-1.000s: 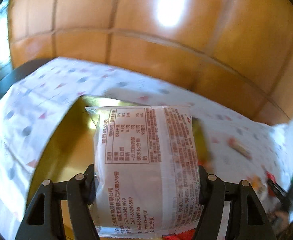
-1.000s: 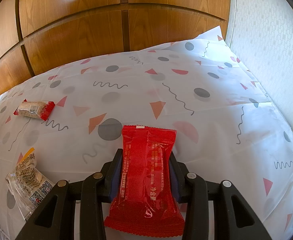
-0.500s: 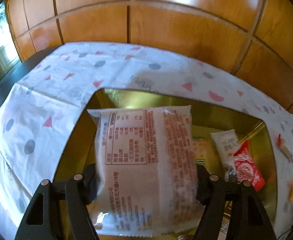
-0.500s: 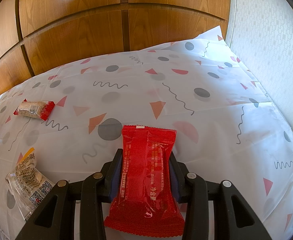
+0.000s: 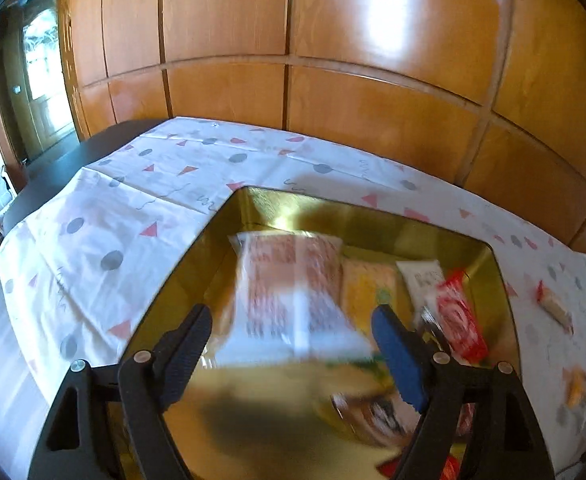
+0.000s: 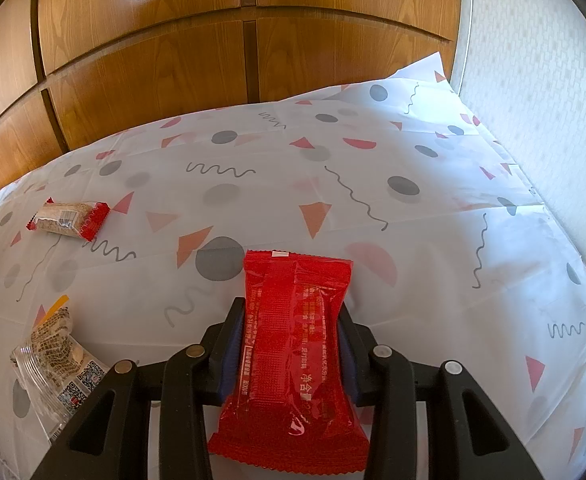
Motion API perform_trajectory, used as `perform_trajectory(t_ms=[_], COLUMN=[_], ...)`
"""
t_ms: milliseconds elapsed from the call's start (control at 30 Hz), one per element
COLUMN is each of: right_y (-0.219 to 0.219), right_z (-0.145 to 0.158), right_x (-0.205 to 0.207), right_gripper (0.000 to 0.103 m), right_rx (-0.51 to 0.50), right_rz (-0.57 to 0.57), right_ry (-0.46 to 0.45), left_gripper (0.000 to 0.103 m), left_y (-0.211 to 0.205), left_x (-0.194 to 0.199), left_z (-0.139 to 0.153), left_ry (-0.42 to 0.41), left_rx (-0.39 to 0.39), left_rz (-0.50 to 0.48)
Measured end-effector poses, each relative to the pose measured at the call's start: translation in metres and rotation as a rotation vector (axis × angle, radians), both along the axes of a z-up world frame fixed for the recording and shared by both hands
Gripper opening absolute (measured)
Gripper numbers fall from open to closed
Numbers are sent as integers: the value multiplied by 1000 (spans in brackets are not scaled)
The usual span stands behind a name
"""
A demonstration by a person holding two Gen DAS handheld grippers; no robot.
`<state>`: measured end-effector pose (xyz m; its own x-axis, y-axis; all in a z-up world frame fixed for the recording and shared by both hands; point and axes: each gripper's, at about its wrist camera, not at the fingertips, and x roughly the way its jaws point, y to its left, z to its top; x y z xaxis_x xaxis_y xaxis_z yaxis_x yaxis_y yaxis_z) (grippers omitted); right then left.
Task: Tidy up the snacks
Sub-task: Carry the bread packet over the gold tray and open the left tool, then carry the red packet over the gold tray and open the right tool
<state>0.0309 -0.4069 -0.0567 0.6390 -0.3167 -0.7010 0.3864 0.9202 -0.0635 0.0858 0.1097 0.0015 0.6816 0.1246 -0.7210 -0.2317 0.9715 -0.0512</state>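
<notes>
Our left gripper had just been opening, its jaws clear of the blurred white packet over the gold tray; our right gripper clenched the red packet.

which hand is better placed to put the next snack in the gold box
Right. The right gripper is shut on the red packet, ready to carry over. The left gripper has just been opening, its fingers clear of the white packet in the gold box.

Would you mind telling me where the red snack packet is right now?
In the right wrist view, the red snack packet sits bottom centre, clamped between the right hand-held gripper fingers above the patterned tablecloth.
</notes>
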Motion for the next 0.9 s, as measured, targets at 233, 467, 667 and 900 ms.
perform_trajectory(t_ms=[233,467,667,900], right_y=[1,4,8,8], right_z=[0,0,1,12], right_x=[0,2,2,-4], right_gripper=[41,40,39,38], right_rx=[-9,-34,-60,-22], right_rz=[-1,-3,-5,-32], right_ry=[5,19,35,22], left_gripper=[82,82,82,83], left_y=[-21,-33,-33,-26], left_x=[-34,-53,-60,-64], left_z=[-1,-3,-7,-10], left_ry=[-29,-38,-38,-35], left_rx=[25,59,64,51], left_rz=[-13,-43,-50,-40])
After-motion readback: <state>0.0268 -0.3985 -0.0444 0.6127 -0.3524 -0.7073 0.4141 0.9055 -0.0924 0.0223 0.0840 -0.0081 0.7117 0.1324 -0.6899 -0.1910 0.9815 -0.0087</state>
